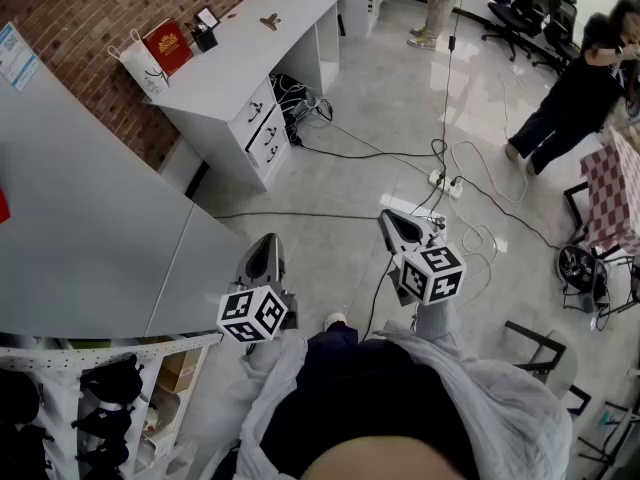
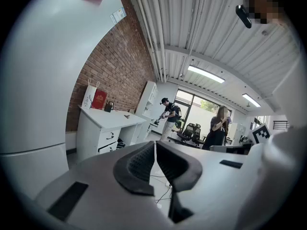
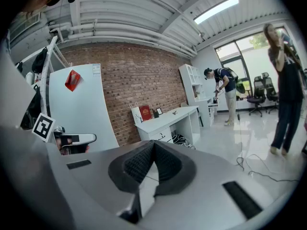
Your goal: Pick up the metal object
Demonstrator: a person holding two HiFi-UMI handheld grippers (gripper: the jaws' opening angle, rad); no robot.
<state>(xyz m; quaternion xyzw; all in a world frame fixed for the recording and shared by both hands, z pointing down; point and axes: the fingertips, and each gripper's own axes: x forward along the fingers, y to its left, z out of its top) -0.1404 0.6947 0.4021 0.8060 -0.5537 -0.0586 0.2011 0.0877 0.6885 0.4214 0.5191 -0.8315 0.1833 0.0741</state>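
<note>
the pickup has not begun. the left gripper [image 1: 267,244] has its jaws pressed together with nothing between them, and the right gripper [image 1: 392,224] is the same, pads meeting on empty air. the likeliest metal object [image 1: 269,20] is a small dark piece lying on the white desk [image 1: 230,68], well ahead of both sets of jaws and far out of reach. it is too small for me to be sure of its shape. by my reckoning everything is left to do: get over to the desk, spread one pair of jaws, close on the piece, lift.

only the head view shows both grippers held out in front of the body, with cables [image 1: 400,153] on the floor beyond them. the gripper views add what it misses: the pads closed tip to tip, the desk from the side with its drawers, and a person [image 2: 169,115] standing past the desk. the right gripper view also catches the left gripper's marker cube [image 3: 43,127] off to the left of its jaws.
</note>
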